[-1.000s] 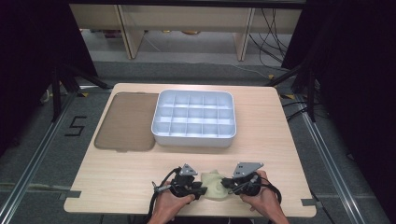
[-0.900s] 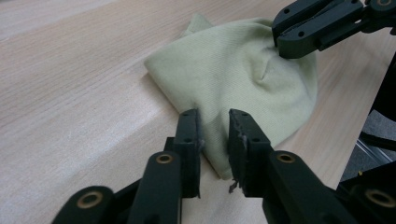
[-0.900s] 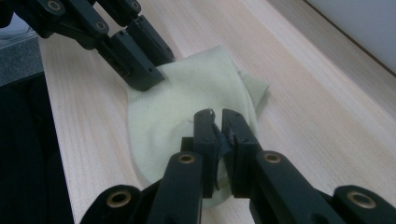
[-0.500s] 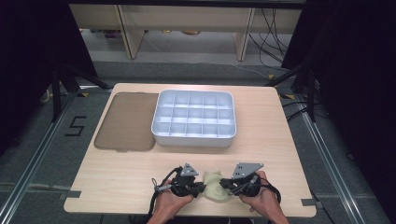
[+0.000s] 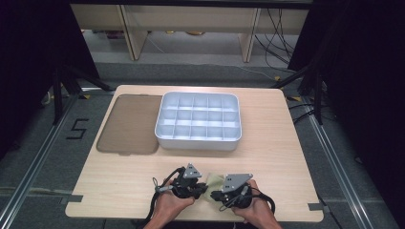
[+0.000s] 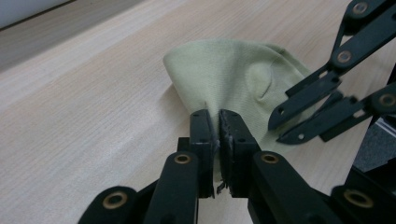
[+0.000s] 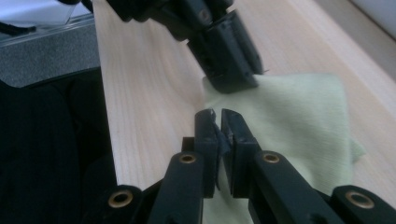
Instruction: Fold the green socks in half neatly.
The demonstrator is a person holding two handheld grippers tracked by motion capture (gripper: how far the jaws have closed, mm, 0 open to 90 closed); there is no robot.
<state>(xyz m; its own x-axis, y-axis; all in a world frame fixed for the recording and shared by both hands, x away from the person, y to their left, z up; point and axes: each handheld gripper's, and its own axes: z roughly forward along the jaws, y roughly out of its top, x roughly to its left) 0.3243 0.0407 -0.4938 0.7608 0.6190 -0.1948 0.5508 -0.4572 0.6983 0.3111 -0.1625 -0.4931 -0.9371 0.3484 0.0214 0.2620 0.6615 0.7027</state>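
**Both tools clamped on one cloth at the near edge of the bench**

Location. One pale yellow-green cloth (image 5: 213, 182) lies on the wooden bench (image 5: 267, 143) close to its near edge, directly between the two hands. The compartment tray (image 5: 197, 120) and the brown mat (image 5: 128, 123) sit well apart from it, farther back.

Left tool (image 6: 218, 128). The jaws are pressed together with a fold of cloth pinched between them; a frayed edge shows below the pads. The rest of the cloth bulges up and away from this tool, toward the other one.

Right tool (image 7: 220, 128). The jaws are nearly closed with cloth nipped between them. The cloth spreads forward and to the right in this tool's own view, and the left tool grips the same edge just beyond.

Governing relation. The two grip points lie just beside each other on one edge, left tool at the cloth's left, right tool at its right. Judgement: any spreading or folding turns on drawing these two points apart along that edge. Neither hand is clearly nearer.

Count. Cloths: one. Tools: two. Trays: one, empty, with about sixteen cells. Mats: one.

Risk, judged: the pinches are shallow, so the fabric may slip.
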